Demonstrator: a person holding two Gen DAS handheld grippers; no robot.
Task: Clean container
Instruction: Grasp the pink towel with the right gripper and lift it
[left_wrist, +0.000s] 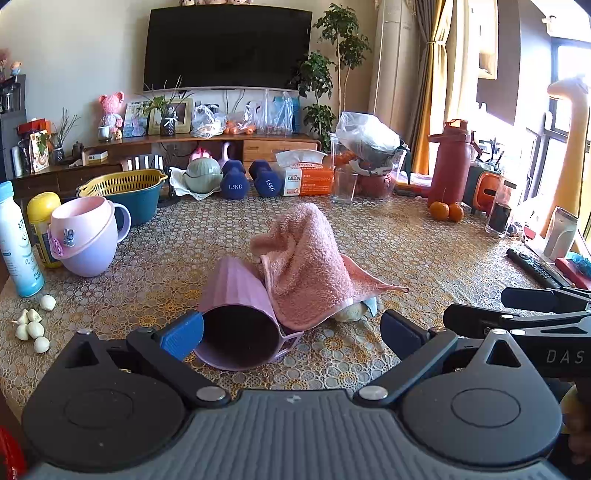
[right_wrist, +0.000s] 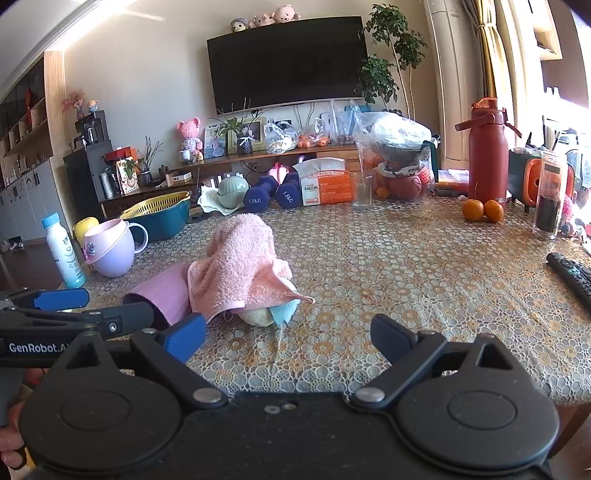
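Note:
A pink ribbed cup lies on its side on the lace-covered table, its dark mouth facing the left wrist camera. A pink towel is heaped against it and covers a soft yellow and blue object. My left gripper is open, its left pad by the cup's rim and nothing clamped. My right gripper is open too, just short of the towel, with bare table between its fingers.
A purple mug holding a pink bowl, a white bottle and garlic cloves sit at the left. A teal basin, dumbbells, tissue box and glass line the back. Oranges and a remote lie right.

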